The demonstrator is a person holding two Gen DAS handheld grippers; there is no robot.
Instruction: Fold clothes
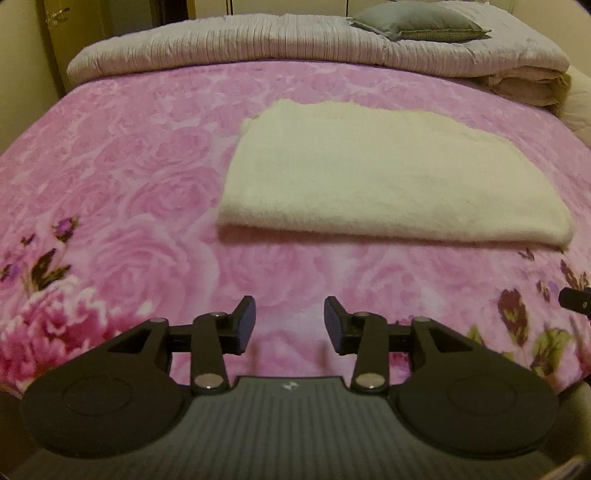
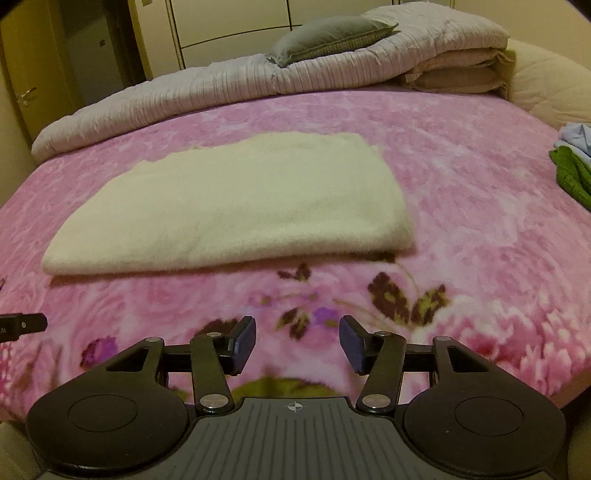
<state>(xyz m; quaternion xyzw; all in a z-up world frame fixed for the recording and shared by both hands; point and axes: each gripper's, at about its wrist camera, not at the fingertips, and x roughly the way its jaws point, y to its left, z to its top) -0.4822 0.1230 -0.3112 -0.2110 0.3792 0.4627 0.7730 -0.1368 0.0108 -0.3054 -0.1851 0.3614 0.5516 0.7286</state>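
A cream fuzzy garment [image 1: 388,173] lies folded into a flat rectangle on the pink floral blanket [image 1: 129,166]; the right wrist view shows the same cream garment [image 2: 236,203] left of centre. My left gripper [image 1: 290,325] hovers open over the blanket, short of the garment's near edge, with nothing between its fingers. My right gripper [image 2: 297,345] is also open and empty, a little back from the garment's near right corner. The tip of the right gripper shows at the far right edge of the left view, and the left one's tip at the left edge of the right view.
A rolled grey-lilac quilt [image 1: 277,48] with a grey pillow [image 1: 417,22] lines the far side of the bed. A green knit [image 2: 572,177] and a light blue garment [image 2: 578,134] lie at the right edge. A door [image 2: 29,85] stands at the far left.
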